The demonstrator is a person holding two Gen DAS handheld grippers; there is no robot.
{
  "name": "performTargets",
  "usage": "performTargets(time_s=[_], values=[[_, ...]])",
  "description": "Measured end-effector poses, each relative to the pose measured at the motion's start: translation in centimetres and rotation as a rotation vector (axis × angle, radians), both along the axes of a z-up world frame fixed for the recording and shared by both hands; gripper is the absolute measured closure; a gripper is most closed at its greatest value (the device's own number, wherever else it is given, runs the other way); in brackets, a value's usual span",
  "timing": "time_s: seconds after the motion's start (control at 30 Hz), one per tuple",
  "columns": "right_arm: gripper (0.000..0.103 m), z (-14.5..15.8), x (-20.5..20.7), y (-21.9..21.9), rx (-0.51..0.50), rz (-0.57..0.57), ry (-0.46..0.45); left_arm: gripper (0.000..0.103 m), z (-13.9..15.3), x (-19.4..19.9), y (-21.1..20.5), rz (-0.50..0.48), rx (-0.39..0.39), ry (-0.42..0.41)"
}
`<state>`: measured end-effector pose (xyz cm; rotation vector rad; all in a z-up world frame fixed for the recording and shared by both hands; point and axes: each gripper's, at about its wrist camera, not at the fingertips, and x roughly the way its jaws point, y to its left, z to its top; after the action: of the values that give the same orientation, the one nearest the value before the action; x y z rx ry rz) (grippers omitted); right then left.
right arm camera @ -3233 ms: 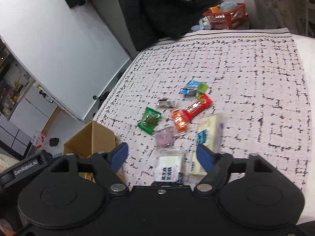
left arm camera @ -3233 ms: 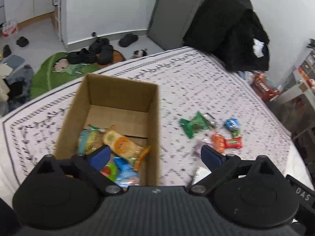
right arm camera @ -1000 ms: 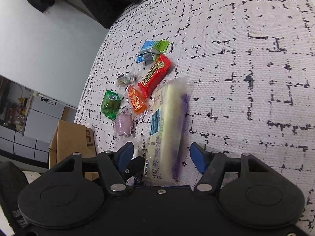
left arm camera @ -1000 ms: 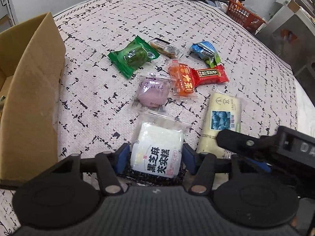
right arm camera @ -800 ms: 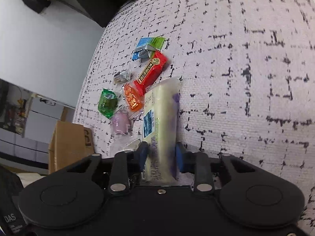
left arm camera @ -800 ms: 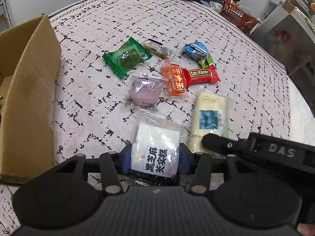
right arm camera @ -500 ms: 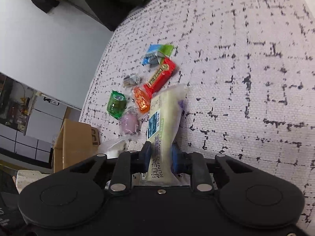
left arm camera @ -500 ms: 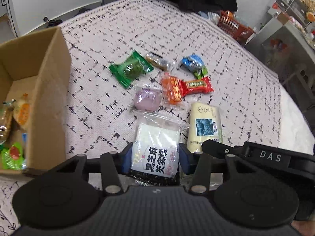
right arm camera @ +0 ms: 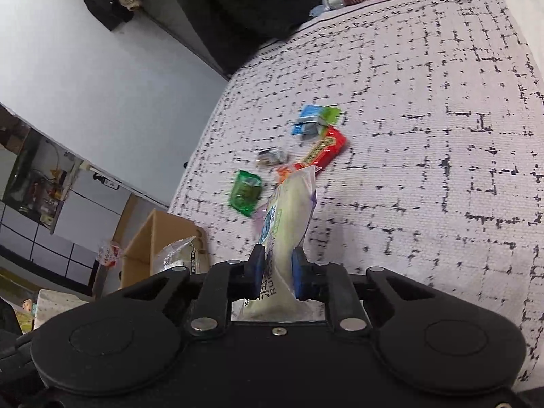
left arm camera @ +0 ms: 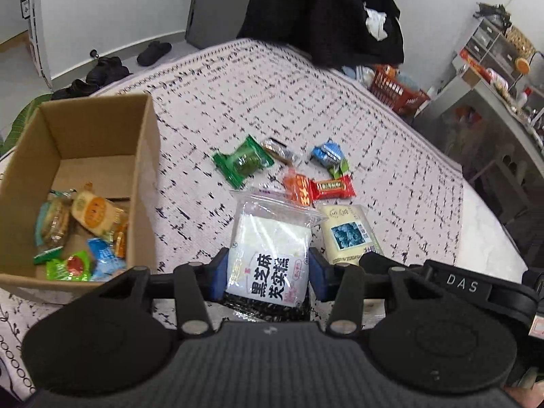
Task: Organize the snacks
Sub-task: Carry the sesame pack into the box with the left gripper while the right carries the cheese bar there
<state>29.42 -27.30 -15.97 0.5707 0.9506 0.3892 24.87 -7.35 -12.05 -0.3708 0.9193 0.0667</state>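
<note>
My left gripper (left arm camera: 267, 273) is shut on a white snack packet with black lettering (left arm camera: 272, 248) and holds it above the patterned cloth. My right gripper (right arm camera: 277, 272) is shut on a long pale yellow snack packet (right arm camera: 289, 210), lifted and tilted; that packet also shows in the left wrist view (left arm camera: 348, 233). An open cardboard box (left arm camera: 142, 183) with several snacks inside stands to the left; it also shows in the right wrist view (right arm camera: 153, 238). Loose on the cloth lie a green packet (left arm camera: 243, 163), an orange packet (left arm camera: 299, 188), a red bar (left arm camera: 333, 187), a blue packet (left arm camera: 328, 154) and a small silver-brown one (left arm camera: 278, 151).
The cloth-covered table's (left arm camera: 391, 156) edge falls off at the right. A black coat hangs over a chair (left arm camera: 326, 13) at the far side. An orange basket (left arm camera: 397, 91) and a shelf unit (left arm camera: 493, 78) stand to the right. Shoes (left arm camera: 108, 68) lie on the floor.
Both grippers closed on their packets and lifted them off the cloth. The left view has risen and swung so that the box's inside shows again.
</note>
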Motion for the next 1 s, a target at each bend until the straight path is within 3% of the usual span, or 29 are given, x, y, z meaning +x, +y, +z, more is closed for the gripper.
performTargets(time_s=[0.5,1.0], values=[[0.086,4.0,-1.3,5.6,0.047,0.071,-0.07,0.056,3.6,-2.5,5.1,0.128,-0.008,-0.085],[0.086,4.4,-1.0,10.6,0.055,0.104,-0.078,0.056,3.5,-3.0,10.0,0.191,-0.027,-0.087]])
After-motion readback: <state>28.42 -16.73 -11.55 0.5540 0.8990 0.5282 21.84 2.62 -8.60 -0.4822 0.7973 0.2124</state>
